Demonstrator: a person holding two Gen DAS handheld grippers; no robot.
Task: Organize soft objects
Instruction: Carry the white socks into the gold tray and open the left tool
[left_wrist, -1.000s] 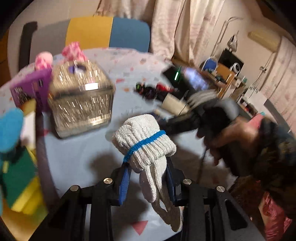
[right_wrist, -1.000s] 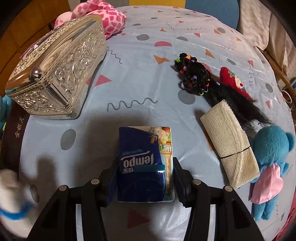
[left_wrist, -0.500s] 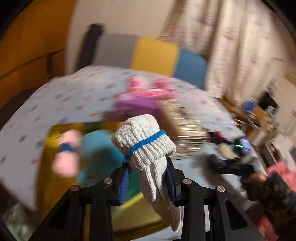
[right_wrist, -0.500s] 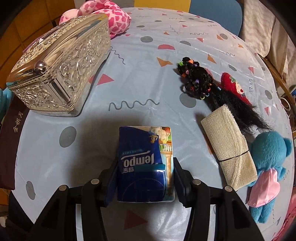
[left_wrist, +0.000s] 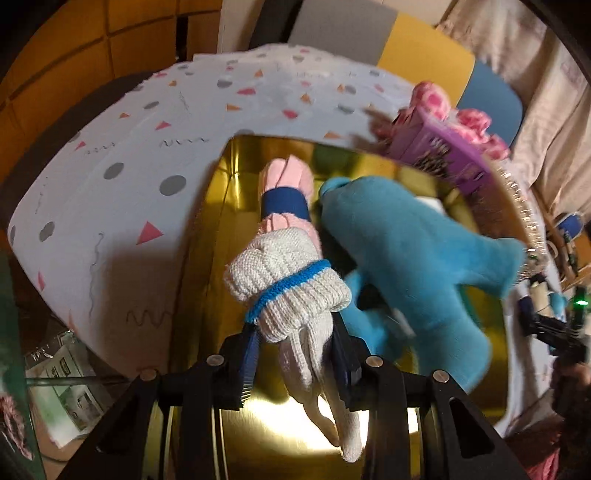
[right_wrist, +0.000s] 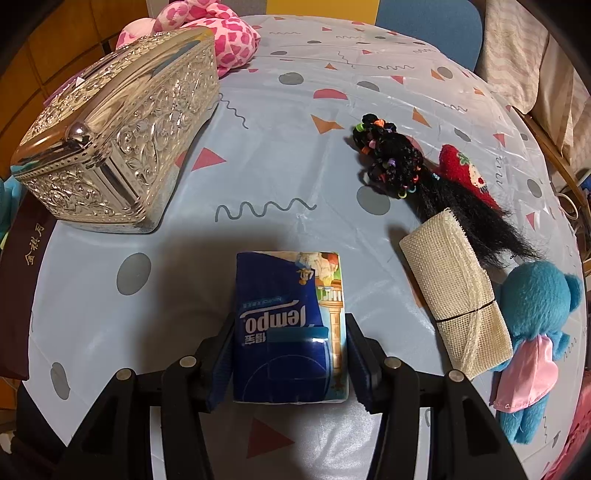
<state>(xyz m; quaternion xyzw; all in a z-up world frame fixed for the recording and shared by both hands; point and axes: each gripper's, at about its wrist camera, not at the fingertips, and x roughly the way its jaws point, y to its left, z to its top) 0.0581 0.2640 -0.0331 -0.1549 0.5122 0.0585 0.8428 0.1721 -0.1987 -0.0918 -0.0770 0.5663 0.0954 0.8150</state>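
White knit glove over gold box, tissue pack on table

Left claw (left_wrist: 295, 354) clamped on one rolled white glove (left_wrist: 291, 284) with blue band, held above gold box (left_wrist: 221, 192). Inside box: one pink rolled item (left_wrist: 286, 195), one blue plush (left_wrist: 410, 251); bare gold floor at near left. Right claw (right_wrist: 290, 354) clamped on one blue tissue pack (right_wrist: 290, 325) on table (right_wrist: 280, 166). Also on table: one silver casket (right_wrist: 118, 129), one black hairpiece (right_wrist: 406, 170), one beige roll (right_wrist: 454, 291), one blue bear (right_wrist: 532, 332) near right edge. Centre of table open.
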